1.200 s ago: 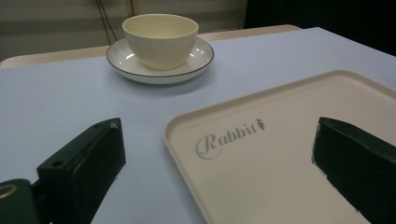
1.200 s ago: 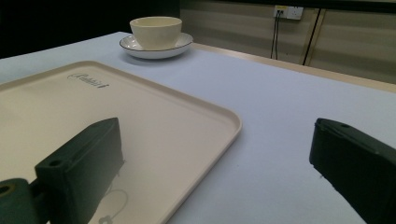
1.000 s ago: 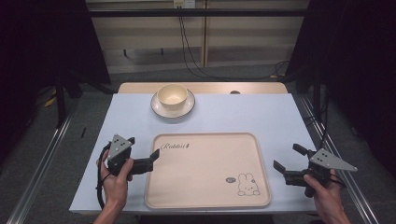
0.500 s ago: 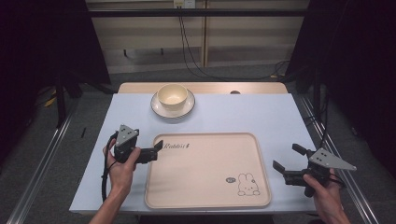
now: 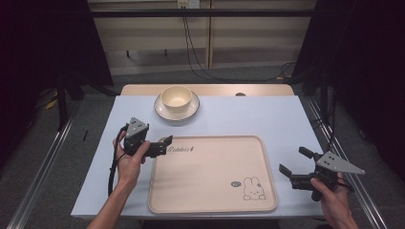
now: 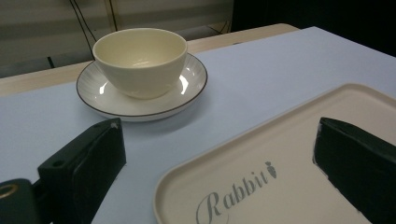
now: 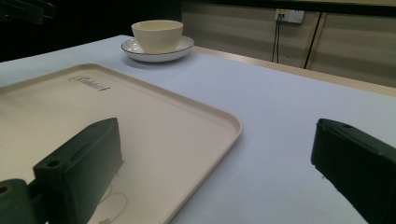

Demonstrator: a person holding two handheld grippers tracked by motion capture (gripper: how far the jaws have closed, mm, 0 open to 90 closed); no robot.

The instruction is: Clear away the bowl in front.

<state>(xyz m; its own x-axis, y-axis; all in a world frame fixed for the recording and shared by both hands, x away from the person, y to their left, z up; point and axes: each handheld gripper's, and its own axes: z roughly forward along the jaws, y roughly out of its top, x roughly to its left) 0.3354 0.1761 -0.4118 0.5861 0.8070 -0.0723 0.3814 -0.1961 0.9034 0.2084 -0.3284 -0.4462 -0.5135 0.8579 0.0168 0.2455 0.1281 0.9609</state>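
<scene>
Left: the left gripper (image 5: 164, 144), held in the person's left hand (image 5: 128, 160), hovers at the tray's near-left corner with its jaws spread wide and nothing between them; in the left gripper view one jaw is over the pale blue table cover (image 6: 280, 65) and the other over the tray (image 6: 299, 154), beside the printed word "Rabbit" (image 6: 236, 193). Behind it, near the table's far edge, the cream bowl (image 5: 176, 98) sits upright in the white saucer (image 5: 164, 111), well apart from both grippers. Centre: the beige tray (image 5: 210, 176) lies flat on the cover, a rabbit drawing (image 5: 253, 187) in its near-right corner. Right: the right gripper (image 5: 295, 165), in the right hand (image 5: 334, 200), rests just beside the tray's right rim, jaws likewise parted and empty, one over the tray and one over the cover.
</scene>
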